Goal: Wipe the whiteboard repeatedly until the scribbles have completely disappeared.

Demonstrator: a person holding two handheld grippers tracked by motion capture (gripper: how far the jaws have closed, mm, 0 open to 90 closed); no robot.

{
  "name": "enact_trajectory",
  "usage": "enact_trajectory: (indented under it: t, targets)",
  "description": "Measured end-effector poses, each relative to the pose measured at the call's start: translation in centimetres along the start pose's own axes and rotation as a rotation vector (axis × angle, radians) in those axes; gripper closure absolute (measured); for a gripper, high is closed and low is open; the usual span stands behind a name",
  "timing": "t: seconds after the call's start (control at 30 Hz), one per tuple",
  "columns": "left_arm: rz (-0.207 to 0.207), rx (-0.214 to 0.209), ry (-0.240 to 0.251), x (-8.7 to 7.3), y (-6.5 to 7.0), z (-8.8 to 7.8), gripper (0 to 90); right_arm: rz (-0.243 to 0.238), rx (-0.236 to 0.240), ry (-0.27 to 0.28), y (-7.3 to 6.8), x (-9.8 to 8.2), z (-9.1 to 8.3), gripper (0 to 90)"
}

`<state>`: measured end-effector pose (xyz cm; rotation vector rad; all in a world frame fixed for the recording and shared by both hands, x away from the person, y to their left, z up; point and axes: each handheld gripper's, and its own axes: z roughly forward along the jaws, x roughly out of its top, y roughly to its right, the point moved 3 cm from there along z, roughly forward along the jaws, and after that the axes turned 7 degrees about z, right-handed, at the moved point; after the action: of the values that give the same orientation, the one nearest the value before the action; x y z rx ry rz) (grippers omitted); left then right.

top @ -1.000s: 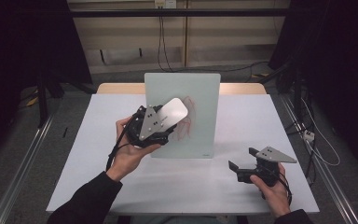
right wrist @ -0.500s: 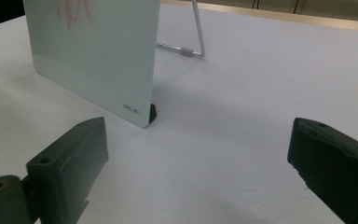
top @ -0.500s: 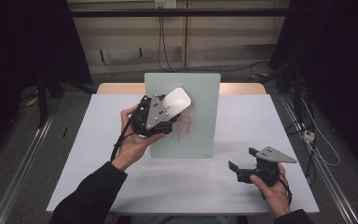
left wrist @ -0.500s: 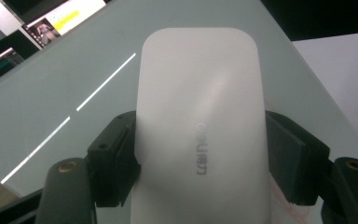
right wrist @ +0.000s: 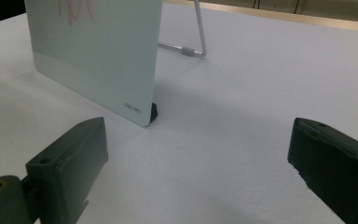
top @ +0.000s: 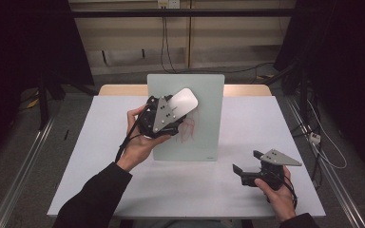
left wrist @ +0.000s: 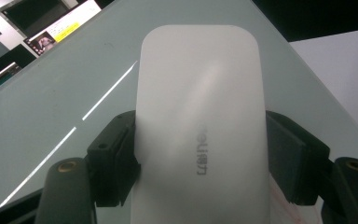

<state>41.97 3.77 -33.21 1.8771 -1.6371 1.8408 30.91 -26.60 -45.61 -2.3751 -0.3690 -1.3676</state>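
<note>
Eraser held against the glass board

The left gripper [top: 170, 110] pinches a white eraser [top: 181, 100] flat on the upright board [top: 204, 118], above red marks [top: 188, 129]. The right gripper [top: 246, 166] rests on the white surface [top: 266, 118], its 2 jaws spread, empty.

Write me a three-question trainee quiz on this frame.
1. True or false: the left gripper is shut on the eraser.
2. What colour are the marks on the board? A blue, B red, C green.
3. What lies between the right gripper jaws?

Key:
1. True. Its pads press the eraser's two long sides, and the eraser is held at the board's face.
2. B, red.
3. Nothing. They stand wide apart over the bare table, near the board's lower corner.
</note>
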Motion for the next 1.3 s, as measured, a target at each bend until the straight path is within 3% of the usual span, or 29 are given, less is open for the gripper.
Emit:
enact_trajectory:
  t: [0.3, 0.83, 1.07, 1.3]
  targets:
    - [0.022, -0.027, -0.002, -0.4, 1.3, 0.4, 31.0, 0.003, 0.002, -0.001, 0.0, 0.0, 0.0, 4.7]
    - [0.028, -0.123, -0.029, -1.7, 3.7, 0.7, 31.0, 0.005, 0.003, -0.001, 0.0, 0.0, -0.1, 4.7]
    - [0.006, -0.142, -0.031, -1.6, 3.4, 0.7, 31.0, 0.005, 0.002, 0.0, 0.0, 0.0, -0.1, 4.7]
    - [-0.007, -0.119, -0.023, -0.8, 2.2, 0.7, 31.0, 0.004, 0.004, 0.0, 0.0, 0.0, 0.0, 4.7]
